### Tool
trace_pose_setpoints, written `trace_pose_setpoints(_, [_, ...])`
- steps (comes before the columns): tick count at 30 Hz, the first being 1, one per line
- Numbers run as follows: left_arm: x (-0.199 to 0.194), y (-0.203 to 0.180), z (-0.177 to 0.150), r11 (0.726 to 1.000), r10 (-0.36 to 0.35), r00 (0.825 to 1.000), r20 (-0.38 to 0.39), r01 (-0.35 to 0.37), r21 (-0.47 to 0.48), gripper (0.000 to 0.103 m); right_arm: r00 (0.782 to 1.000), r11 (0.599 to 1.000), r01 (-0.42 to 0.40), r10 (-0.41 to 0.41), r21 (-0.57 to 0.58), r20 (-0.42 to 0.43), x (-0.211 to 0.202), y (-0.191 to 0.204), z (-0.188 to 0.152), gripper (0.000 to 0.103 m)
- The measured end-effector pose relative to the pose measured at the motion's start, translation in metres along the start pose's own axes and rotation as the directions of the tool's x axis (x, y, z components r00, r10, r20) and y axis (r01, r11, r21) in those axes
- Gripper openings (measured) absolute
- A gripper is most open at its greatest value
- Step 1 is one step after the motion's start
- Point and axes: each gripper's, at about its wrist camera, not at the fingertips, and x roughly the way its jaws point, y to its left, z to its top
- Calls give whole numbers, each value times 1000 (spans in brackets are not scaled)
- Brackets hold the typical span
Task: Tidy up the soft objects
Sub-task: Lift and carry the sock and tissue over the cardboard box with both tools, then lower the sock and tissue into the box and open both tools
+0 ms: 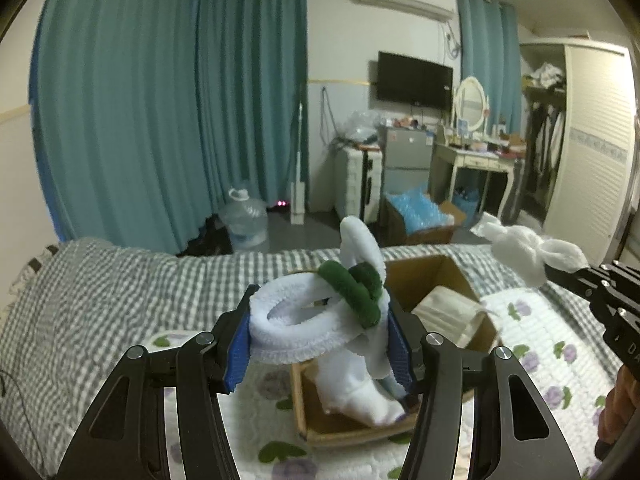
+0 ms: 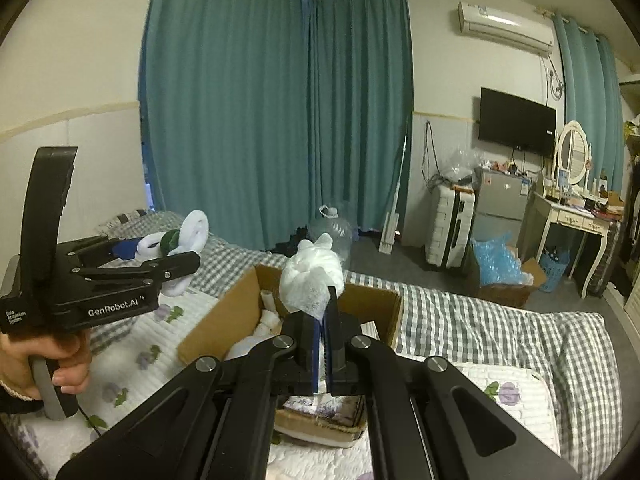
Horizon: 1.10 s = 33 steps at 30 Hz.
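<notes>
My left gripper (image 1: 320, 344) is shut on a white fuzzy bundle with a green band (image 1: 320, 316), held above an open cardboard box (image 1: 436, 276) on the bed. It also shows at the left of the right wrist view (image 2: 176, 244). My right gripper (image 2: 323, 344) is shut on a knotted white cloth (image 2: 312, 276) and holds it over the same box (image 2: 228, 320). In the left wrist view that cloth (image 1: 524, 248) hangs at the right, above the box's far corner. A folded cream cloth (image 1: 448, 308) lies inside the box.
The box sits on a floral quilt (image 1: 532, 328) over a grey checked bedspread (image 1: 100, 292). Beyond the bed are teal curtains (image 1: 160, 100), a water jug (image 1: 244, 220), a box of blue plastic (image 1: 420, 212), a small fridge (image 1: 404, 160), a dressing table (image 1: 476, 160) and a wardrobe (image 1: 592, 140).
</notes>
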Motion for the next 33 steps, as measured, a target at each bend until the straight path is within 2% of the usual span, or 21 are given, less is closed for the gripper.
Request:
trace_pose_setpoints(5, [36,-8,-5,1000,-8,999,-50,9,24,56,997,1000,-16,15,-16,-78,43,-4,-11,1])
trace_pose_setpoints(11, [76,-19,-18,999,-11,989,-149,19,48,56,984,998,-18,8,-54,-178,85,-1,-34,1])
trace_pose_setpoints(16, [100,-27,-29,998,1,973,-229,15,68,58,965,998,-11,-8,-69,-261,109,0,-50,1])
trace_pose_setpoints(19, [112,-29,-36,997,-12,955,-295,32,65,60,953,998,-11,-7,-59,-303,121,-2,-55,1])
trace_pose_setpoints(25, [112,-41,-38,996,23,954,-298,3,87,72,944,998,-19,-3,-63,-329,129,-7,-69,3])
trace_pose_setpoints(26, [112,-43,-38,996,21,954,-299,5,88,72,944,998,-22,3,-53,-329,127,-9,-70,6])
trace_pose_setpoints(27, [111,-44,-38,996,24,954,-298,3,88,72,947,999,-25,9,-44,-322,125,-11,-69,17])
trace_pose_setpoints(28, [109,-45,-38,996,27,955,-297,-2,86,73,953,999,-21,7,-43,-304,119,-12,-68,37])
trace_pose_setpoints(30, [107,-45,-35,998,26,954,-299,-5,70,74,965,999,-17,4,-50,-261,109,-13,-63,62])
trace_pose_setpoints(32, [102,-41,-30,999,28,953,-301,-17,39,76,977,998,-10,-3,-64,-212,96,-12,-57,63])
trace_pose_setpoints(33, [93,-39,-25,1000,23,959,-284,-20,15,76,980,997,-1,-13,-72,-200,90,-11,-54,63])
